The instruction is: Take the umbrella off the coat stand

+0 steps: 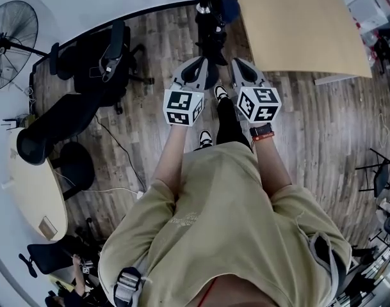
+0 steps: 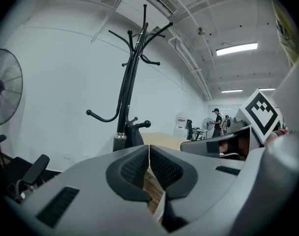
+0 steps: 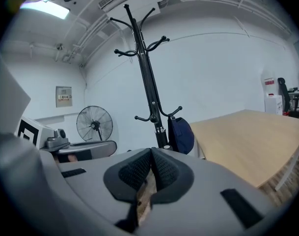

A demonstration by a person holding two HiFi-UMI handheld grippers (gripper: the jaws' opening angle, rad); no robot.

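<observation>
The black coat stand (image 1: 206, 8) rises at the top middle of the head view, in front of me. A slim black closed umbrella (image 3: 160, 130) with a silver band hangs close along its pole; the umbrella (image 2: 122, 132) also shows in the left gripper view. A dark blue bag (image 3: 180, 134) hangs from a low hook beside it. My left gripper (image 1: 196, 70) and right gripper (image 1: 243, 70) are held side by side, short of the stand and touching nothing. The left gripper (image 2: 149, 157) has its pads together with nothing between them, and so does the right gripper (image 3: 151, 163).
A light wooden table (image 1: 297, 24) stands right of the stand. Black office chairs (image 1: 86, 62) and a floor fan (image 1: 12, 34) are at the left, with a round table (image 1: 31, 197) nearer. A white cable (image 1: 111, 189) lies on the wood floor.
</observation>
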